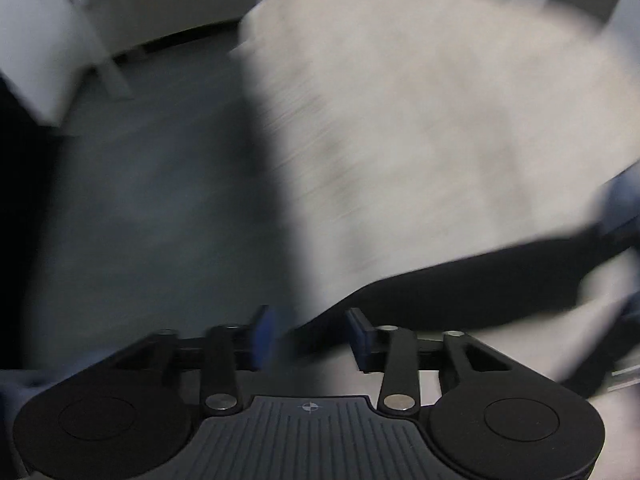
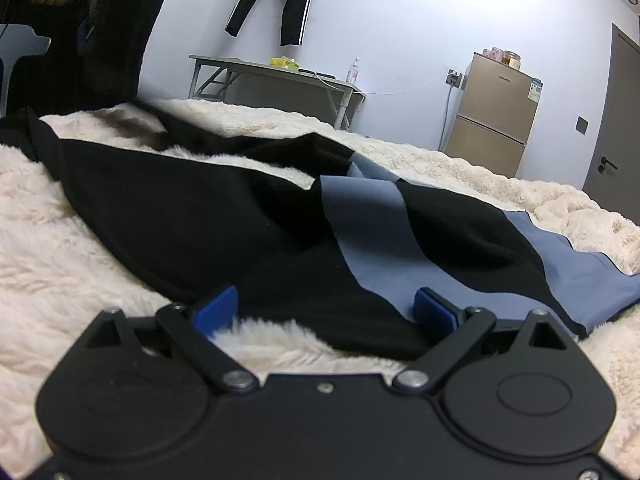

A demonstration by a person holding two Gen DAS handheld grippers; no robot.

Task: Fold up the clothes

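Two sets of tongs are working over one garment (image 2: 224, 216), a black top with grey-blue panels that is lying spread on a cream fleece blanket (image 2: 52, 264) covering the bed. The right tongs (image 2: 325, 309) are sitting low at the near hem, their blue pads standing spread, one at each side of a stretch of hem; black cloth is lying across the gap but the pads are not pressing on it. From here the garment is running away and to the left, its long axis slanting from the grey-blue end at lower right up to the black end at far left.

The left wrist view is heavily smeared. The left tongs (image 1: 310, 336) are showing their pads apart with nothing clearly between them; a dark edge of cloth (image 1: 460, 292) is lying just ahead and to their right, apart from the pads as far as the blur allows. Beyond it the blanket is filling the view, with the floor (image 1: 152, 200) to the left.

The right tongs are looking nearer to a grip, since the hem is already lying between their pads. Closing there, and carrying that edge along the slant toward the far black end, is probably what the fold is turning on.
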